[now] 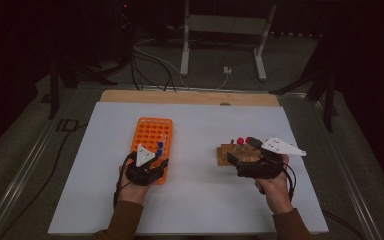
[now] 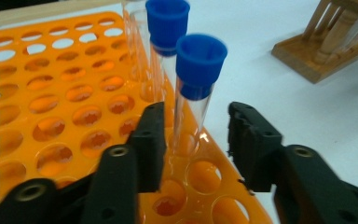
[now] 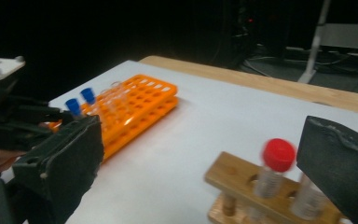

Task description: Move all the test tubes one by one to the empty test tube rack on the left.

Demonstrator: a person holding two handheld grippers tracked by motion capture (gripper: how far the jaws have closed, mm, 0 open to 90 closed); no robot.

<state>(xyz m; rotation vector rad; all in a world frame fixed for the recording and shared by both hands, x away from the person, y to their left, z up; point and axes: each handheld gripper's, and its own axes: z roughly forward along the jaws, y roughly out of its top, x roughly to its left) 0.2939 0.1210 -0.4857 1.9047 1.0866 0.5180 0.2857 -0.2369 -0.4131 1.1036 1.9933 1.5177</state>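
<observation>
An orange tube rack [image 1: 150, 132] lies left of centre on the white table. Two clear tubes with blue caps [image 1: 159, 148] stand in its near right corner. My left gripper [image 2: 198, 144] is open, its jaws on either side of the nearer blue-capped tube [image 2: 193, 102] without touching it; in the high view this gripper [image 1: 152, 162] sits at the rack's near end. To the right a small wooden rack [image 1: 230, 154] holds red-capped tubes [image 1: 240, 141]. My right gripper [image 3: 204, 142] is wide open just behind that wooden rack [image 3: 235, 179], and a red-capped tube [image 3: 278, 158] stands near its right jaw.
The white table top [image 1: 200, 200] ends in a wooden strip [image 1: 190, 97] at the far side. Cables and a metal stand [image 1: 222, 30] lie on the dark floor beyond. The orange rack [image 3: 135, 107] and the left gripper [image 3: 9, 126] appear far off in the right gripper view.
</observation>
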